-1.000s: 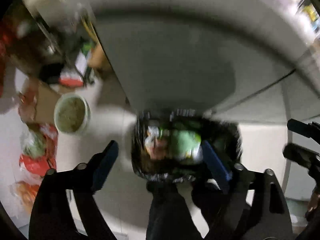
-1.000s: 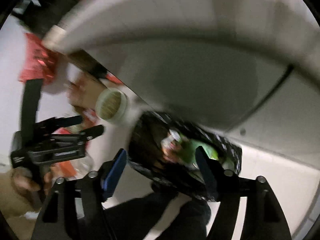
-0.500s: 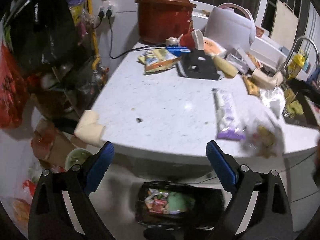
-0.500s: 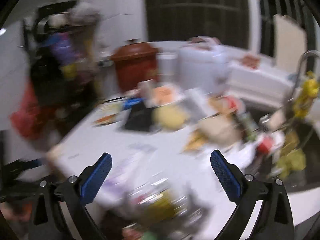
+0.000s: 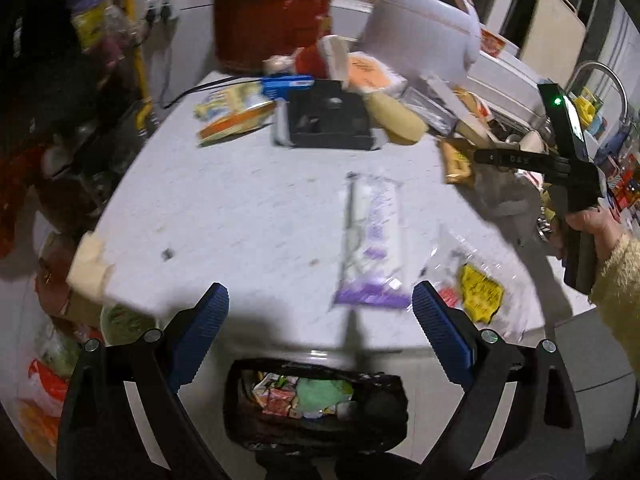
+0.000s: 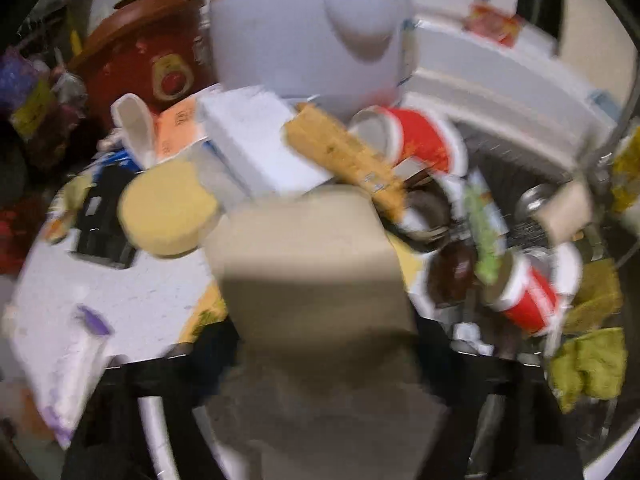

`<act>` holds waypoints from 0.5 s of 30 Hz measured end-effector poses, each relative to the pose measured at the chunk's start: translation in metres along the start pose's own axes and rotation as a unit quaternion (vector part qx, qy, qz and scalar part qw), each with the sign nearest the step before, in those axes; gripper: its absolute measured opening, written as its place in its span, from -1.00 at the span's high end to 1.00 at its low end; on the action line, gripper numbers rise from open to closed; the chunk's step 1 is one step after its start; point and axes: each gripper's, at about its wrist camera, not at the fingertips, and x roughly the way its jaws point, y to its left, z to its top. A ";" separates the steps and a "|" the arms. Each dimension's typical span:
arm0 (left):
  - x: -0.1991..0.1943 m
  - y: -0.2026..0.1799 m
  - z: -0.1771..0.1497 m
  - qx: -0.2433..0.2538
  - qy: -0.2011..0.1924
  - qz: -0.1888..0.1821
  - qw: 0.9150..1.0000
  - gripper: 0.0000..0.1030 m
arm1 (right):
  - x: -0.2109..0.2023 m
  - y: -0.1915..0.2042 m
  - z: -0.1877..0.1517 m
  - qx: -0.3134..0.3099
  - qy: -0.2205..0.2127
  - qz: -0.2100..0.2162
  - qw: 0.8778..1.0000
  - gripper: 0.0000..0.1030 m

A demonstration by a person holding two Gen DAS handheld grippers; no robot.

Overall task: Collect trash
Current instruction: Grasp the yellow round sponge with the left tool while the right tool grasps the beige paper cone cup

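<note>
Listing for you: left tongs wide and empty above the bin; purple wrapper just ahead on the surface, lengthwise away, nearest these; right tongs closing around a tan box.

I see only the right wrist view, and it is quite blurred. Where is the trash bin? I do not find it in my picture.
Observer: The left wrist view shows it. The trash bin sits below the near edge of the counter.
Operator: Thank you. Does the left gripper carry any trash at this moment?
Observer: No. The left gripper is open, and nothing is between its blue fingers.
</note>
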 end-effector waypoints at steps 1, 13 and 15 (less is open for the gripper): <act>0.004 -0.004 0.005 0.002 -0.002 0.000 1.000 -0.76 | -0.005 -0.002 0.000 0.009 -0.010 0.016 1.000 -0.24; 0.088 -0.022 0.115 -0.146 0.037 -0.126 0.980 -0.76 | -0.088 -0.038 -0.015 0.043 -0.084 0.113 0.989 0.18; 0.103 -0.034 0.127 -0.184 0.047 -0.141 0.972 -0.76 | -0.101 -0.044 -0.020 0.055 -0.096 0.126 0.986 0.18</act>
